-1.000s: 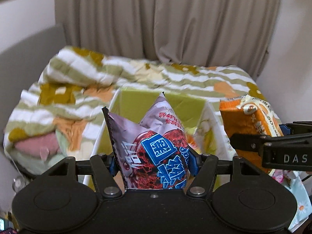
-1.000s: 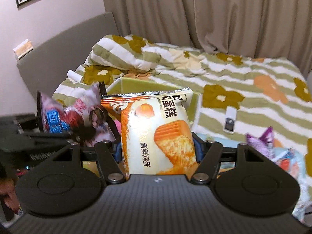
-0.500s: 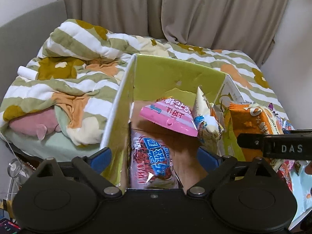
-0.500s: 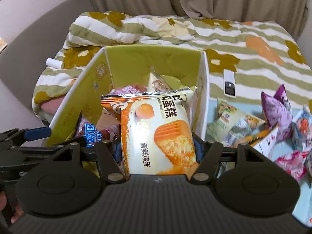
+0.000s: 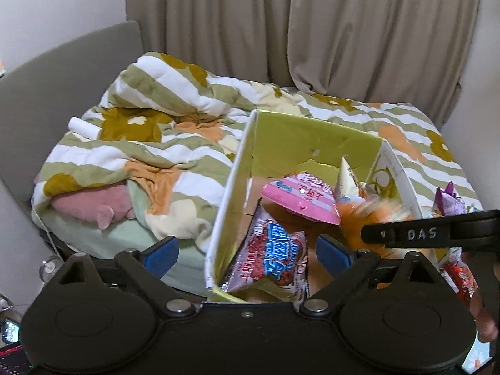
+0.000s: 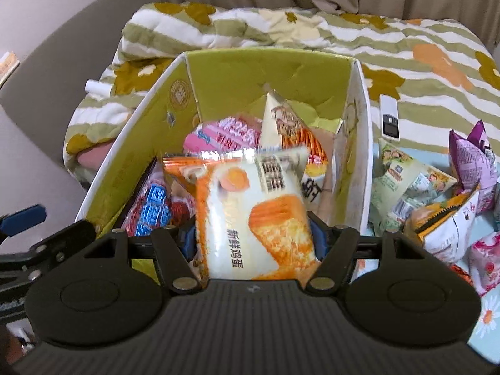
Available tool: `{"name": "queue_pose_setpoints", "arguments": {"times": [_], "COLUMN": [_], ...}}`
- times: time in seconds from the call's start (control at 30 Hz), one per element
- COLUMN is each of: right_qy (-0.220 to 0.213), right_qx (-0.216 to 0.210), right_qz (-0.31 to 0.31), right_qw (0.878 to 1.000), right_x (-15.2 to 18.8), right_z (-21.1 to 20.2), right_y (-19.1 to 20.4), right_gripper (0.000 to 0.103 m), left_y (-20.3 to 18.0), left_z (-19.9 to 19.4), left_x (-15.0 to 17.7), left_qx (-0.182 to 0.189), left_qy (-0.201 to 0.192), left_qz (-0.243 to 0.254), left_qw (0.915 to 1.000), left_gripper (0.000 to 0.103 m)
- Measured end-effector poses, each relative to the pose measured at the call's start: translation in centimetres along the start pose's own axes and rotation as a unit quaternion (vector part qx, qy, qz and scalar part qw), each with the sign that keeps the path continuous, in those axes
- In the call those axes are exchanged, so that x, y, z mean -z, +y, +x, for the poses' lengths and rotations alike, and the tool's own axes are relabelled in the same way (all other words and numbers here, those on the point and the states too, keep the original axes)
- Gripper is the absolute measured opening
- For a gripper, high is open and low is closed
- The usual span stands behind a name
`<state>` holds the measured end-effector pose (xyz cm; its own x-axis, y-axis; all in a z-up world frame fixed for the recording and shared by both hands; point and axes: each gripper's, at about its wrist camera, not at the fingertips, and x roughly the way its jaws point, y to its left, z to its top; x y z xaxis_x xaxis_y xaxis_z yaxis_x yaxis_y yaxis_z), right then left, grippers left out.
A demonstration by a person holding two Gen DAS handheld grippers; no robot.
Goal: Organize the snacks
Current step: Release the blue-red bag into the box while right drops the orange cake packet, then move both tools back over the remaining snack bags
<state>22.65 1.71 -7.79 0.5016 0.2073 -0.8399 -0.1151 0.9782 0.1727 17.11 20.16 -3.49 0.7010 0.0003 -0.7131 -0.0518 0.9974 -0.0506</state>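
A green-lined cardboard box (image 5: 300, 137) (image 6: 268, 72) stands on the bed. In it lie a red and blue snack packet (image 5: 270, 257) (image 6: 150, 207), a pink packet (image 5: 301, 195) (image 6: 225, 132) and a cream triangular packet (image 6: 282, 125). My left gripper (image 5: 247, 251) is open and empty above the box's near left corner. My right gripper (image 6: 251, 239) holds an orange and white egg cake packet (image 6: 253, 215), blurred, over the box; the jaws look slightly parted. The packet also shows blurred in the left wrist view (image 5: 372, 215).
Several loose snack packets (image 6: 415, 184) lie on a pale blue mat right of the box, a purple one (image 6: 472, 159) among them. A white remote (image 6: 389, 118) lies on the striped quilt (image 5: 175, 100). A pink plush (image 5: 90, 207) lies left of the box.
My left gripper opened and dropped the red and blue packet into the box, then drew back. My right gripper carried the egg cake packet down over the box, where it now blurs.
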Motion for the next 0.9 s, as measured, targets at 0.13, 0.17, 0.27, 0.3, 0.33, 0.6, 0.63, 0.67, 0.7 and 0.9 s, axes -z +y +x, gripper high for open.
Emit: {"name": "queue_pose_setpoints", "arguments": {"times": [0.13, 0.17, 0.27, 0.3, 0.33, 0.6, 0.63, 0.67, 0.7, 0.9], "right_qy": [-0.022, -0.026, -0.032, -0.031, -0.031, -0.047, -0.051, -0.054, -0.058, -0.076], "right_qx": [-0.019, -0.019, -0.023, -0.023, -0.023, -0.022, -0.021, -0.02, -0.019, 0.005], "right_qz": [0.011, 0.012, 0.014, 0.014, 0.014, 0.01, 0.011, 0.013, 0.016, 0.038], "right_qw": [1.0, 0.999, 0.999, 0.999, 0.999, 0.999, 0.998, 0.998, 0.998, 0.996], "right_x": [0.2, 0.4, 0.8, 1.0, 1.1, 1.7, 1.8, 1.8, 1.8, 2.4], "right_z": [-0.6, -0.8, -1.3, -1.4, -1.5, -3.7, -4.1, -4.4, -4.9, -8.0], "right_y": [-0.6, -0.8, -1.2, -1.3, -1.3, -1.4, -1.5, -1.5, -1.7, -2.9], "right_gripper": [0.103, 0.103, 0.103, 0.103, 0.103, 0.103, 0.103, 0.103, 0.103, 0.103], "left_y": [-0.3, -0.3, -0.6, -0.7, -0.8, -1.6, -1.7, -1.8, -1.9, -3.2], "left_z": [-0.3, -0.3, -0.4, -0.5, -0.5, -2.1, -2.4, -2.6, -2.8, -4.1], "left_x": [0.6, 0.8, 1.3, 1.4, 1.4, 0.9, 0.8, 0.6, 0.5, -0.4], "left_qx": [-0.007, -0.009, -0.012, -0.011, -0.009, -0.004, -0.002, 0.001, 0.004, 0.023], "left_qy": [0.003, 0.004, 0.007, 0.008, 0.008, -0.012, -0.015, -0.017, -0.019, -0.028], "left_qz": [0.003, 0.005, 0.009, 0.009, 0.009, 0.021, 0.023, 0.025, 0.026, 0.046], "left_qw": [1.0, 0.9999, 0.9999, 0.9999, 0.9999, 0.9997, 0.9996, 0.9996, 0.9995, 0.9983], "left_gripper": [0.097, 0.097, 0.097, 0.097, 0.097, 0.097, 0.097, 0.097, 0.097, 0.097]}}
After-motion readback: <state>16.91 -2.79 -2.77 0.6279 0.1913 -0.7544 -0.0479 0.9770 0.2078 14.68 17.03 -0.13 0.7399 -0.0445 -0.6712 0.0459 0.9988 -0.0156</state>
